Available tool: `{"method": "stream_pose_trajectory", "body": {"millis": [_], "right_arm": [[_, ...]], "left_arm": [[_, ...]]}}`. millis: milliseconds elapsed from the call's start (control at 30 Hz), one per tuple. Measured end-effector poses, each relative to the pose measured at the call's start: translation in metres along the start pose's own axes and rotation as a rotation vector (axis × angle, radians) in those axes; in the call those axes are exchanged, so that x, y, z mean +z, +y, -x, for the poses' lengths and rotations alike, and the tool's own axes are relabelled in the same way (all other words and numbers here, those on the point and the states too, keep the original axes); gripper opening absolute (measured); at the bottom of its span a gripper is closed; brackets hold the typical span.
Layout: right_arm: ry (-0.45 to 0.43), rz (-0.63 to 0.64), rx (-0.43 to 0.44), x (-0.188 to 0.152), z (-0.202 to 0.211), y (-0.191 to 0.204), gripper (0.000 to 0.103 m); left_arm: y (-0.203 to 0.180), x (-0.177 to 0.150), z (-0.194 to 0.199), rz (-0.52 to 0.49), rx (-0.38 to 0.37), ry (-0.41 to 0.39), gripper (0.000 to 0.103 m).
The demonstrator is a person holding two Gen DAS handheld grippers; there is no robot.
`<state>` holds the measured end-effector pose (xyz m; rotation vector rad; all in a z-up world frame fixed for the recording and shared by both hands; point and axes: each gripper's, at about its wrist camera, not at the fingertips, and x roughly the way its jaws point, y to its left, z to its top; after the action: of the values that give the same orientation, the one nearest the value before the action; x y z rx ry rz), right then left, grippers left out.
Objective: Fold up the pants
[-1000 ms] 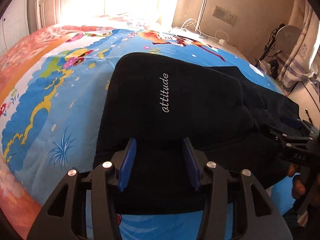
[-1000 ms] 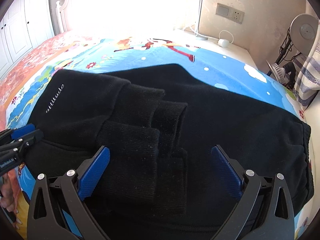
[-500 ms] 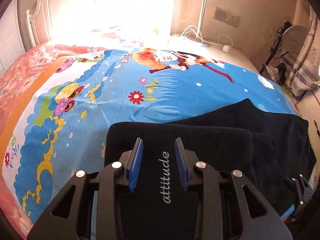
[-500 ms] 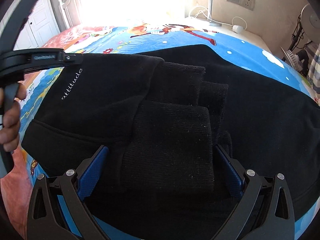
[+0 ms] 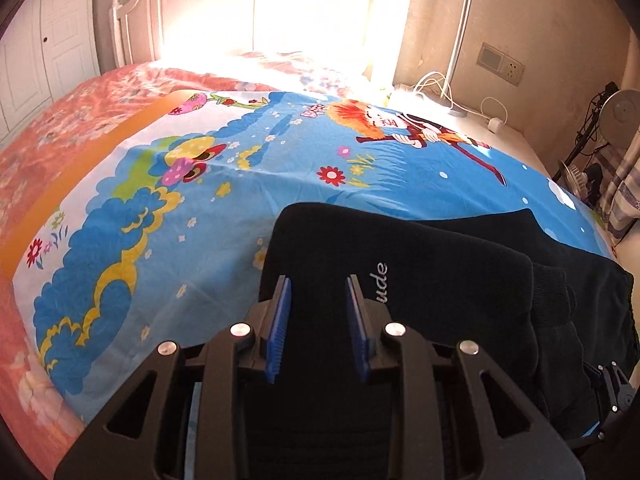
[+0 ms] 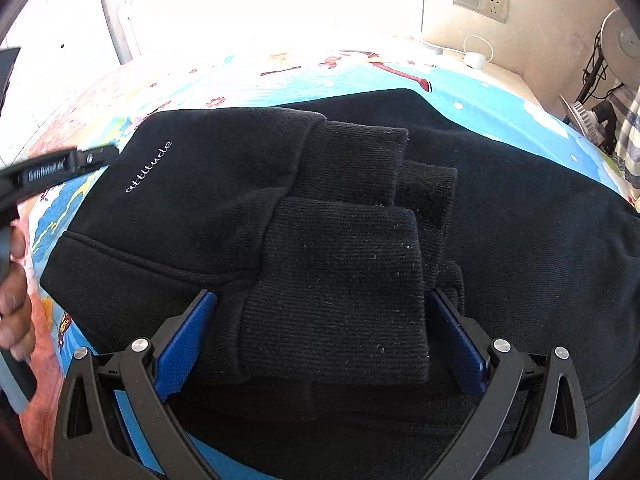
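Black pants (image 6: 360,216) lay folded on bed's cartoon sheet (image 5: 168,208), near its front edge. Right gripper (image 6: 320,336) fingers wide apart, straddling ribbed cuff (image 6: 336,292). Left gripper (image 5: 318,312) fingers narrowly apart above fabric; left view alone showed headboard (image 5: 132,28).

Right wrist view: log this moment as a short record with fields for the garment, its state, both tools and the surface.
garment: black pants with white "attitude" lettering
state: folded over, ribbed cuffs stacked on top
right gripper: fingers wide apart, either side of the top cuff
left gripper: fingers narrowly apart over the pants' left edge, no cloth visibly pinched
surface: cartoon-print bedsheet
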<state>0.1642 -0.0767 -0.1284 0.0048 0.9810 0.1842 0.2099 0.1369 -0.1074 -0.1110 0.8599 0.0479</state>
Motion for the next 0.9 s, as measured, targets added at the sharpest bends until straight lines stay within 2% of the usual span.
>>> {"method": "stream_pose_trajectory", "body": {"millis": [67,100,167,233,300,333,400,467,600,700,733,800,900], "right_arm": [[-0.002,0.0,-0.002,-0.002,0.001,0.002,0.099],[-0.004,0.002,-0.004,-0.002,0.001,0.003,0.099],[-0.005,0.003,-0.005,-0.003,0.001,0.004,0.099],[-0.002,0.004,-0.006,-0.002,0.002,0.004,0.099],[-0.008,0.007,-0.009,-0.003,0.003,0.005,0.099],[-0.01,0.009,-0.012,-0.004,0.003,0.006,0.099],[-0.009,0.016,-0.021,-0.004,0.006,0.008,0.098],[-0.02,0.006,-0.014,0.0,0.012,0.006,0.098],[-0.058,-0.011,-0.005,0.025,0.017,0.0,0.098],[-0.104,-0.048,-0.039,0.055,0.011,-0.01,0.098],[-0.091,-0.048,-0.063,0.063,0.002,-0.013,0.098],[0.009,-0.013,-0.141,0.071,-0.028,-0.019,0.097],[0.026,-0.052,-0.09,0.067,-0.036,-0.032,0.096]], "left_arm": [[0.005,-0.019,-0.016,-0.007,-0.005,0.056,0.029],[0.005,-0.025,-0.017,-0.027,0.002,0.025,0.029],[0.001,-0.026,-0.009,-0.055,0.016,0.017,0.029],[0.004,-0.026,0.006,-0.013,-0.023,-0.01,0.029],[0.0,-0.032,0.023,-0.021,-0.047,-0.056,0.029],[-0.003,-0.038,0.025,-0.044,-0.035,-0.058,0.03],[-0.005,-0.054,0.014,-0.063,-0.042,-0.004,0.033],[-0.005,-0.066,0.014,-0.074,-0.033,-0.05,0.033],[-0.007,-0.065,0.013,-0.071,-0.023,-0.053,0.033],[-0.007,-0.064,0.012,-0.074,-0.03,-0.054,0.033],[-0.007,-0.064,0.013,-0.075,-0.032,-0.055,0.033],[-0.005,-0.064,0.013,-0.07,-0.042,-0.056,0.033],[0.004,-0.061,0.029,-0.01,-0.095,-0.086,0.036]]}}
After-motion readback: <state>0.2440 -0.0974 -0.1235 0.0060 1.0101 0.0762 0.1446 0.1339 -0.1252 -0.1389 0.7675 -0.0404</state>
